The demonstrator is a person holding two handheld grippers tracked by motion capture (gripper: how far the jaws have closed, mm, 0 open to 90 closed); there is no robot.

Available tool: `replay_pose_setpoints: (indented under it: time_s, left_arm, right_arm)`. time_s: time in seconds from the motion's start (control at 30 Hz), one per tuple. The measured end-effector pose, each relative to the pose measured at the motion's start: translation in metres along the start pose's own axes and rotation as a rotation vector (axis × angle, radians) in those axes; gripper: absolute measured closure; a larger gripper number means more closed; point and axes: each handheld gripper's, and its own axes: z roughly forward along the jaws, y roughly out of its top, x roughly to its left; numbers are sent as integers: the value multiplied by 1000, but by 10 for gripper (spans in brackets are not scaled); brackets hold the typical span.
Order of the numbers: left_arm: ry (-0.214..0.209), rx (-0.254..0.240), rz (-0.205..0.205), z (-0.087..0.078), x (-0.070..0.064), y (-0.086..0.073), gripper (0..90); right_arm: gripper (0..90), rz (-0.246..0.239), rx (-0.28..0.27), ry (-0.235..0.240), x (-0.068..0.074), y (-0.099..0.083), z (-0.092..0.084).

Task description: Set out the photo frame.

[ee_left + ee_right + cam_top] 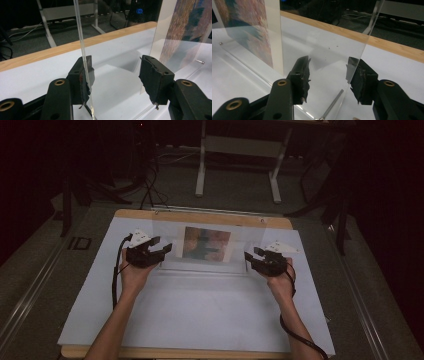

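— Picture frame (207, 245), that clear plastic one, stands upright near the far edge of the white table top (200, 315). From the high view I see a colourful photo (206, 243) in its middle.

— Where are the two tools?

— One on each end. The left gripper (159, 251) is at the frame's left end, and the right gripper (251, 256) is at its right end. A person's bare forearms come in from the bottom, one hand on each tool.

— What does the left gripper view show?

— The clear sheet's edge (83, 62) runs up just beside the left black pad (85, 77). I cannot tell if it touches. The other pad (152, 77) is well apart from it, so the jaws stand wide and do not pinch. The photo (187, 25) shows at the far right, and the wooden table rim (62, 48) runs behind.

— And the right gripper view?

— Jaws wide apart there too. The clear sheet (324, 50) rises between the two pads (303, 77), and its edge comes down close to the right one. Neither pad presses on it. A thin metal pin (332, 105) lies low by the frame's foot. The photo (247, 27) is at the upper left.
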Motion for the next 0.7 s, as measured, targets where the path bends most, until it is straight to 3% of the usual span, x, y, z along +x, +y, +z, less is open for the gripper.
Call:
replay_pose_setpoints:
  time_s: [0.7]
  left_arm:
    - [-19,23,-18,-4,-4,-16,433]
  right_arm:
    - [525,-3,5,2,8,-9,-9]
